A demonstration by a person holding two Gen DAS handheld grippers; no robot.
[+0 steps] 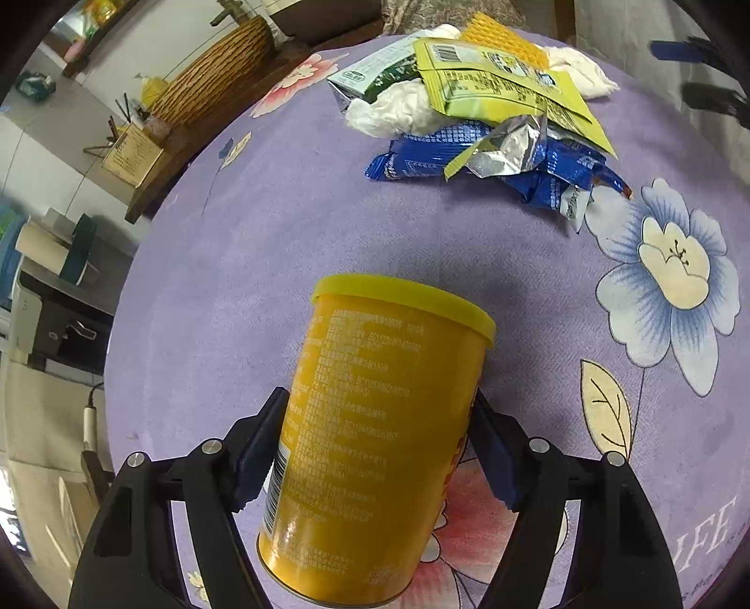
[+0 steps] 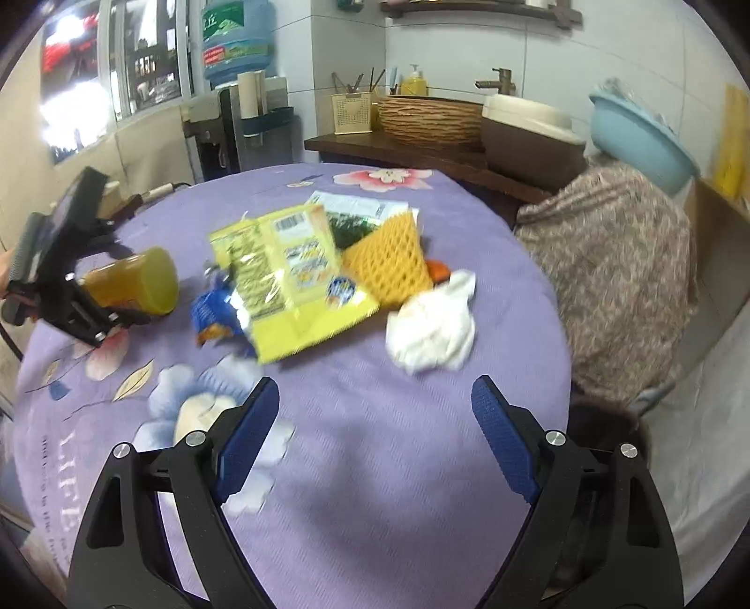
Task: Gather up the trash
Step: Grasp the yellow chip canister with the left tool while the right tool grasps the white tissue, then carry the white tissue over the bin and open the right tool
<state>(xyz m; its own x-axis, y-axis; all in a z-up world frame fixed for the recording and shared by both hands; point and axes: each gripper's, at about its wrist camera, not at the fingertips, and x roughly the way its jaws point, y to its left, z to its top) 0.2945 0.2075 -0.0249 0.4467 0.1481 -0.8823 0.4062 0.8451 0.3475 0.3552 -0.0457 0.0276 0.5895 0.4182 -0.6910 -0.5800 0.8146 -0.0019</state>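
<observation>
My left gripper point(image 1: 379, 417) is shut on a yellow canister point(image 1: 375, 421) with a yellow lid, held tilted over the purple flowered tablecloth point(image 1: 262, 262). The canister also shows in the right wrist view point(image 2: 136, 281), clamped by the left gripper point(image 2: 117, 314). A trash pile lies beyond: a yellow-green snack bag point(image 1: 506, 89), a blue wrapper point(image 1: 492, 164), white tissue point(image 1: 398, 107), a yellow foam net point(image 1: 506, 35). My right gripper point(image 2: 375, 431) is open and empty above the cloth, short of the snack bag point(image 2: 286, 276), foam net point(image 2: 389, 257) and crumpled tissue point(image 2: 431, 328).
A chair under a patterned cover point(image 2: 618, 276) stands at the table's right edge. Behind the table is a wooden counter point(image 2: 422, 150) with a woven basket point(image 2: 426, 117), and a water dispenser point(image 2: 243, 117) with a blue bottle. The table edge point(image 1: 122, 328) drops off left.
</observation>
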